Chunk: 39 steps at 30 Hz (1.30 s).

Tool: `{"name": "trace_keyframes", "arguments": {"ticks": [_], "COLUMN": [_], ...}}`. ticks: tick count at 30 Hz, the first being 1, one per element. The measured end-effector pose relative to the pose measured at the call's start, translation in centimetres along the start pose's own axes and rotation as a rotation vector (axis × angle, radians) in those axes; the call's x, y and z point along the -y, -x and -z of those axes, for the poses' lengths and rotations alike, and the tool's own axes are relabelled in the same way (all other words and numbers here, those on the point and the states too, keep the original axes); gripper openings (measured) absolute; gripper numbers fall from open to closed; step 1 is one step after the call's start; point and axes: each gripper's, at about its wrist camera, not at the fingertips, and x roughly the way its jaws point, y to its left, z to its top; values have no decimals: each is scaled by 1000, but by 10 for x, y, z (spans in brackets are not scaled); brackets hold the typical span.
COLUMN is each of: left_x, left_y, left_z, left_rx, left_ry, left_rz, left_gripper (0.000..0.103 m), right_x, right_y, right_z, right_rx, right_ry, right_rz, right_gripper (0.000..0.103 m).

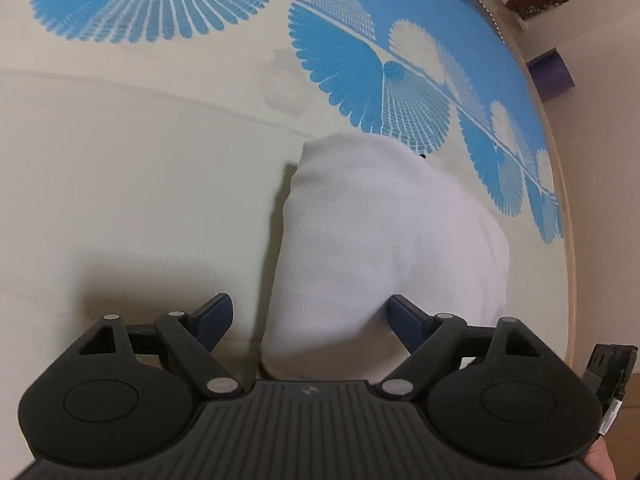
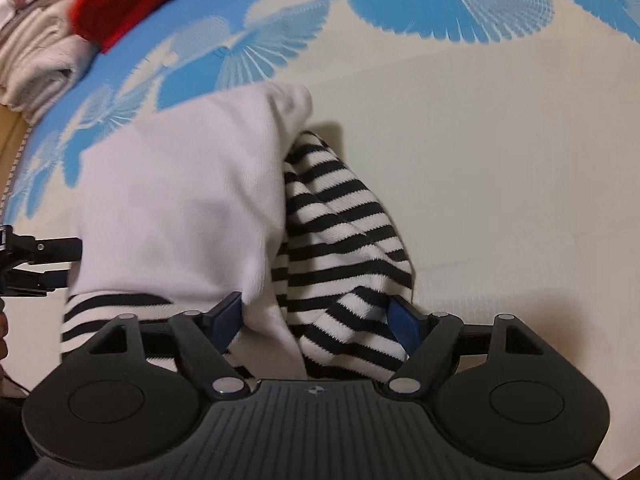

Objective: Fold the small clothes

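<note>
Both your left hand-held gripper (image 1: 308,320) and right hand-held gripper (image 2: 316,320) stand open, gripping nothing (cloth between jaws); the white garment (image 2: 176,200) may slump off the striped garment (image 2: 340,232).

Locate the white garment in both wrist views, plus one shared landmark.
Left wrist: white garment centre-right, reaching down between the open left gripper fingers.
Right wrist: white garment centre-left, overlapping the striped garment, above the open right gripper.
Shared landmark: the blue fan-patterned mat behind it.
</note>
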Motion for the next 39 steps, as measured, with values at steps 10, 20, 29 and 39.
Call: {"name": "trace_keyframes", "arguments": {"ticks": [10,20,29,39], "left_x": [-6,20,-17,-82], "left_y": [-28,13,56,89], "left_z": [0,-9,-55,-81], "left_rx": [-21,117,290,329], "left_ry": [39,-129,-128,-99], "left_rz": [108,98,41,-49], "left_gripper": [87,43,44,59], "right_x": [-15,-34,-82,-129], "right_y": [-11,2,-8,-46], "right_z": [-5,-12,-46,-73], "right_rx": [51,136,274,267], "right_ry": [-59,-49,-71,-16], "right_rz": [-14,-18,-126,-60], "right_gripper": [13,8,8,7]}}
